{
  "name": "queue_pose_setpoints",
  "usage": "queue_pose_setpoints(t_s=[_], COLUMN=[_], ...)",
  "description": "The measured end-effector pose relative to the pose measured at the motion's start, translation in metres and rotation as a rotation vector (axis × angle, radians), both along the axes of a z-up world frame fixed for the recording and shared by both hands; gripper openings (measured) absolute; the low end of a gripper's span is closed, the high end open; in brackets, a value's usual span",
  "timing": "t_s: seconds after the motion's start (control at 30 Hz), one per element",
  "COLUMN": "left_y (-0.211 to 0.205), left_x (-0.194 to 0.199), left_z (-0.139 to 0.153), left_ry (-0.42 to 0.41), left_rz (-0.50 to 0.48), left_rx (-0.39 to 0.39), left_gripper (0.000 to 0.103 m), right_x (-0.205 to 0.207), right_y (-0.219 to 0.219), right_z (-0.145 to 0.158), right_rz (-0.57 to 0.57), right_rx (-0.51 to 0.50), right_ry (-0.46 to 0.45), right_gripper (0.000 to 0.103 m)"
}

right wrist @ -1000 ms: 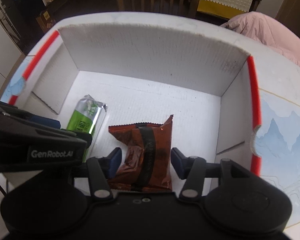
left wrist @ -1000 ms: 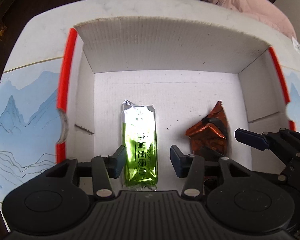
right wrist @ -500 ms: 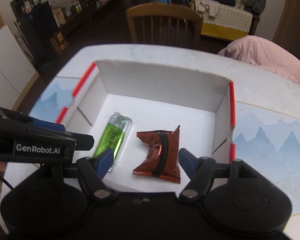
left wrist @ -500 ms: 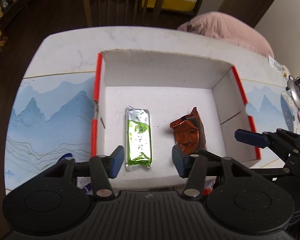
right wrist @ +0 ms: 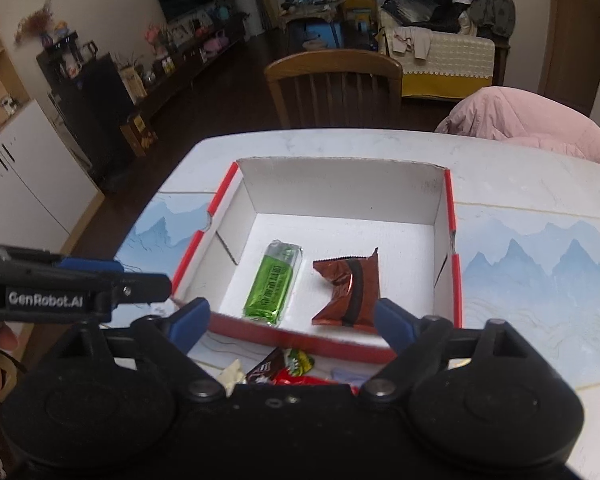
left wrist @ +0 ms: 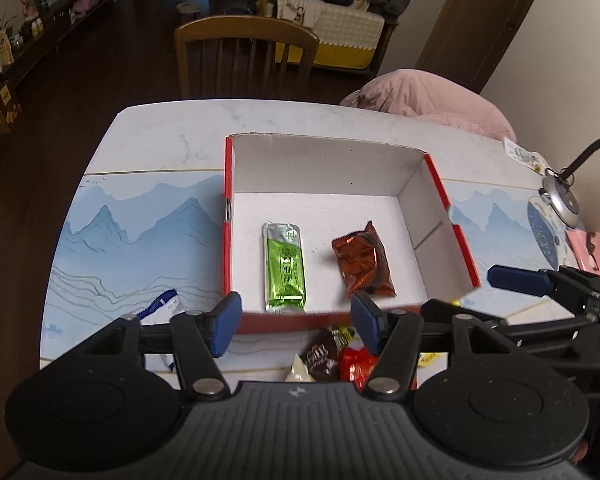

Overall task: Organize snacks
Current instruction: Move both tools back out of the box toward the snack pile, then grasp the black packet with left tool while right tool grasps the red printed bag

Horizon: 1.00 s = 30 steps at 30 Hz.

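Green packet (left wrist: 285,267) and brown packet (left wrist: 363,259) lie in box (left wrist: 452,216) | both grippers' jaws opening, nothing between them

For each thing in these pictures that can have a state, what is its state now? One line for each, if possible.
Box: open on top, upright on the table.
Green packet: sealed, lying flat in the box.
Brown packet: sealed, crumpled, lying in the box beside the green one, apart from it.
Loose snacks: outside the box, on its near side.
Left tongs: opening, nothing between.
Right tongs: opening, nothing between.
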State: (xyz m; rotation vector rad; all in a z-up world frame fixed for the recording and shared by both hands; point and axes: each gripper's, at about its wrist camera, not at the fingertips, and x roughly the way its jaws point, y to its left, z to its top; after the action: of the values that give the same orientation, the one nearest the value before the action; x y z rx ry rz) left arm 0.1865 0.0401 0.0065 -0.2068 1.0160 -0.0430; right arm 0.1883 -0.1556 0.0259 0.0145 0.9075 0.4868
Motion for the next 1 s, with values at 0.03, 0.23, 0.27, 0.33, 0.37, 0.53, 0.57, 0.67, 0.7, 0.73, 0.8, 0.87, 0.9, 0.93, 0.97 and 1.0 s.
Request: queue_pose_setpoints(t_s=[0.03,0.23,0.27,0.33,0.37,0.53,0.57,0.67,0.7,0.73,0.8,0.87,0.9,0.93,0.97,1.0], left_y=[0.001,0.006,0.007,0.007,0.008,0.016,0.018,0.023,0.023,0.023,0.023,0.024,0.026,0.028,0.031,0.033], left_x=[-0.006,-0.038,-0.043,-0.054,-0.059,-0.081,-0.084,-0.092,-0.094,-0.095,-0.095,-0.092,-0.090,-0.089,-0.087,-0.086], left_z=[0.000,-0.010,-0.012,-0.016,-0.018,-0.034,-0.039,-0.059,-0.066,-0.073,-0.084,-0.094,-0.100,-0.106,-0.111,-0.118], left_ry=[-0.005,0.010,0.012,0.010,0.010,0.035,0.042,0.096,0.117,0.135,0.157,0.180,0.199,0.214,0.231,0.253], left_rz=[0.001,0.004,0.007,0.013,0.014,0.052,0.064,0.097,0.108,0.118,0.128,0.146,0.163,0.179,0.195,0.216], left_rx=[-0.004,-0.036,-0.040,-0.034,-0.030,-0.056,-0.064,-0.103,-0.115,-0.122,-0.123,-0.136,-0.154,-0.168,-0.179,-0.190], left_gripper=[0.067,0.073,0.073,0.074,0.075,0.079,0.079,0.079,0.079,0.079,0.079,0.079,0.079,0.079,0.079,0.079], right_x=[-0.005,-0.032,-0.037,-0.046,-0.050,-0.065,-0.067,-0.075,-0.076,-0.076,-0.076,-0.074,-0.072,-0.071,-0.070,-0.069], right_y=[-0.002,-0.007,-0.007,-0.007,-0.007,-0.005,-0.005,-0.003,0.000,0.002,0.005,0.008,0.009,0.011,0.013,0.016], right_z=[0.001,-0.001,-0.002,-0.005,-0.008,-0.022,-0.027,-0.046,-0.053,-0.061,-0.073,-0.084,-0.090,-0.094,-0.098,-0.103], right_rz=[-0.006,-0.010,-0.010,-0.014,-0.017,-0.024,-0.029,-0.043,-0.042,-0.043,-0.049,-0.057,-0.063,-0.062,-0.054,-0.048], right_rx=[0.009,0.022,0.023,0.016,0.009,0.006,0.012,-0.013,-0.025,-0.034,-0.046,-0.071,-0.082,-0.089,-0.101,-0.121], right_ry=[-0.006,-0.020,-0.019,-0.022,-0.026,-0.014,-0.010,0.020,0.034,0.049,0.075,0.085,0.094,0.100,0.099,0.097], right_gripper=[0.095,0.098,0.098,0.100,0.101,0.102,0.102,0.102,0.102,0.102,0.102,0.102,0.102,0.102,0.102,0.102])
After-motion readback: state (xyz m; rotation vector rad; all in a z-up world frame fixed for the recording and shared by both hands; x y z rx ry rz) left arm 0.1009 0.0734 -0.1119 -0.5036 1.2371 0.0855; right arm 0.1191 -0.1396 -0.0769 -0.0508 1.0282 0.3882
